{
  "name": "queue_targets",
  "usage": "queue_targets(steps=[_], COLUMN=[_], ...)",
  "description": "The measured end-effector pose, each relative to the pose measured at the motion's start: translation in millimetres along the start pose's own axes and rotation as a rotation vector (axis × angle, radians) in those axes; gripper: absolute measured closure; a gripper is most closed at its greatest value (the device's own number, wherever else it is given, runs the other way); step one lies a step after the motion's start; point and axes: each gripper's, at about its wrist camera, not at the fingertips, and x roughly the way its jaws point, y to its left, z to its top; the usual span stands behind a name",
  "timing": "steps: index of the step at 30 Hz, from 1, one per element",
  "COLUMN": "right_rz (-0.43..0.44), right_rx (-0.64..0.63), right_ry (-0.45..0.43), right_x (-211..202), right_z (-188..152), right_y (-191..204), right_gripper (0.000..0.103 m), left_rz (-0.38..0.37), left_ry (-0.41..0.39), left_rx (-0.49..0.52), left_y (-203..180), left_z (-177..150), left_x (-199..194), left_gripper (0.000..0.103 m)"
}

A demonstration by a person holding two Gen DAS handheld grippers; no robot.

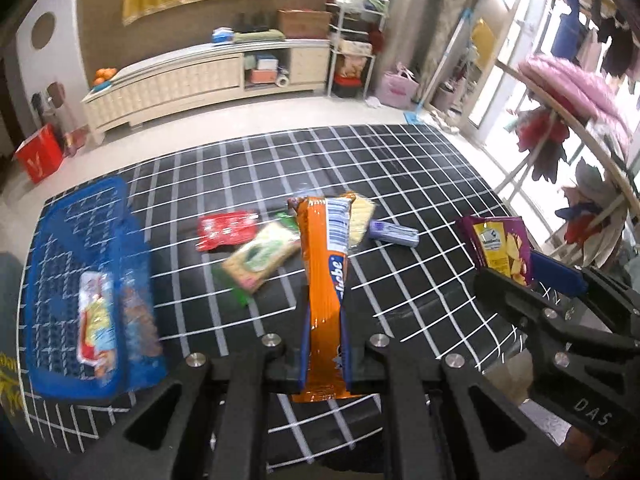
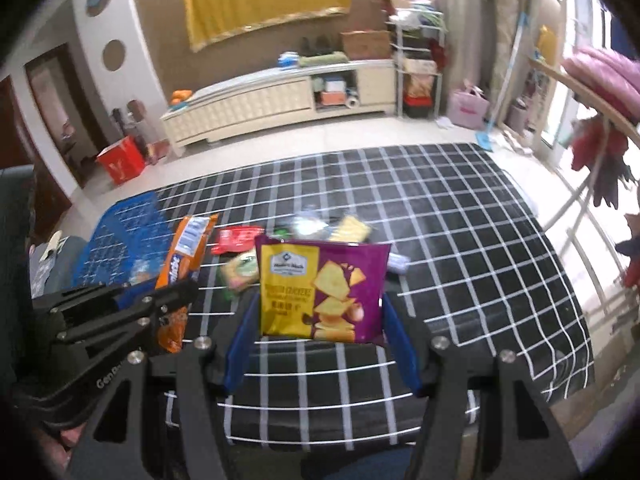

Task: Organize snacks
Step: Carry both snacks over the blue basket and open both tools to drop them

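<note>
Both jaws grip snacks: left gripper (image 1: pixel 325 364) clamps orange packet (image 1: pixel 325 280), right gripper (image 2: pixel 320 344) purple bag (image 2: pixel 322 290)

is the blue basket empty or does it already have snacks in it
Not empty. In the left wrist view the blue basket already holds at least one wrapped snack; blur hides how many.

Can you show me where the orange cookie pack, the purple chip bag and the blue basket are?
orange cookie pack (image 1: pixel 324 280), left wrist view, on its orange middle.
purple chip bag (image 2: pixel 322 290), right wrist view, on its front face.
blue basket (image 1: pixel 56 248), left wrist view, on its bare mesh floor.
</note>
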Motion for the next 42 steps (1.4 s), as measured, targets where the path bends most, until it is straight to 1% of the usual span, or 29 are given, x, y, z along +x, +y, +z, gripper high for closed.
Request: queue_targets(steps=[7,11,15,19,21,24,28,32,35,42], right_rz=[0.049,0.111,0.141,0.169,0.193,0.205,0.226,0.266,0.265,0.264], right_rx=[-0.082,-0.111,-0.143,-0.169,-0.179,-0.203,-0.207,-0.211,-0.231,-0.237], right_ry=[-0.005,0.013,0.018,0.029,0.042,0.048,0.053,0.092,0.112,0.149], right_x=[-7.2,-6.0,-3.8,3.5,8.8,16.5,27.7,46.3,62.5,87.6], right_z=[-2.0,-3.1,-1.5,0.7,1.2,3.6,8.8,9.1,8.4,11.4], right_y=[60.4,92.4,120.0,143.2,154.8,173.7,191.0,205.7,218.9,224.5], right_gripper=[0.038,0.038,0.038,0.038,0.038,0.038,0.038,0.038,0.038,0.038], left_rz=[0.068,0.082,0.102,0.131,0.133,0.129,0.147,0.138,0.135,0.112], left_ry=[-0.042,-0.040,-0.035,-0.038,-0.035,-0.026,-0.003,0.047,0.076,0.149], left_rx=[-0.039,-0.082,-0.104,-0.106,-0.111,-0.115,-0.112,-0.139,-0.152,-0.154], left_y=[55.1,85.8,113.7,136.8,147.5,164.1,185.3,209.2,220.2,233.4], left_z=[-23.2,-35.5,-47.8,-52.5,-52.8,-52.6,-49.3,-45.7,-44.0,-40.0], left_x=[-40.8,-53.9,-66.6,-78.1,-81.4,-84.4,-79.0,-62.1,-46.6,-10.3], left_gripper=[0.092,0.092,0.092,0.092,0.092,0.092,0.092,0.092,0.092,0.092])
